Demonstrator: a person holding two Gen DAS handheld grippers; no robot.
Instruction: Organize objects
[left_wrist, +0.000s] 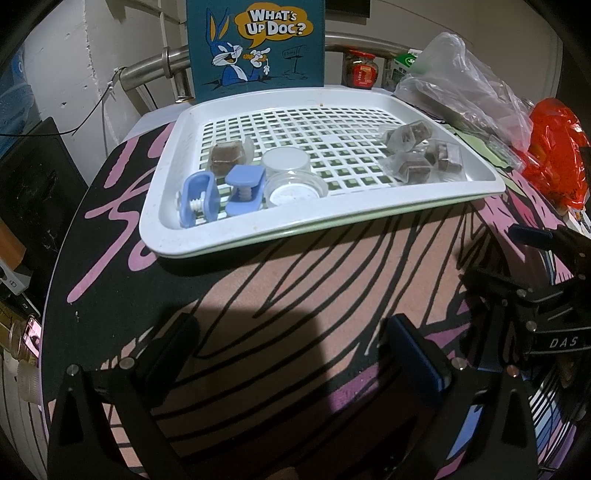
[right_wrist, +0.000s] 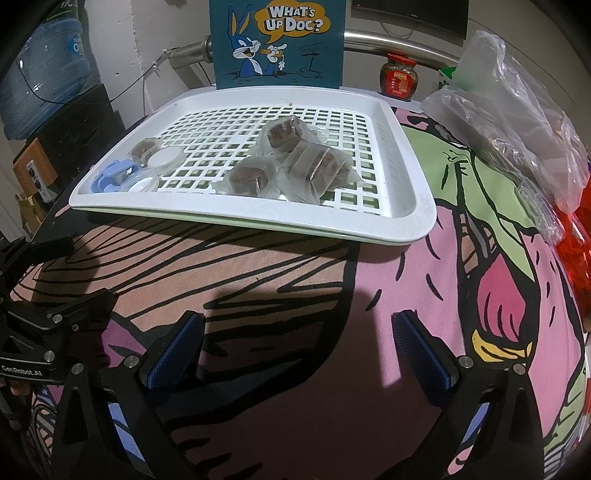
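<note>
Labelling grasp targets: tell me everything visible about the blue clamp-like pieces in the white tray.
The two light blue plastic clamp pieces lie in the near-left corner of the white slotted plastic tray, side by side. Each looks like a C-shaped frame with a white threaded screw across its opening. The left one stands on edge; the right one shows a flat rounded top. The right piece sits against the clear round lidded containers. A wrapped brown block lies just behind them. Neither gripper touches them.

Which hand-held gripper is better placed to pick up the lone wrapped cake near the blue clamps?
Probably the left hand-held gripper. It is open and empty, and the lone wrapped cake lies on its side of the tray, next to the blue clamps.
</note>
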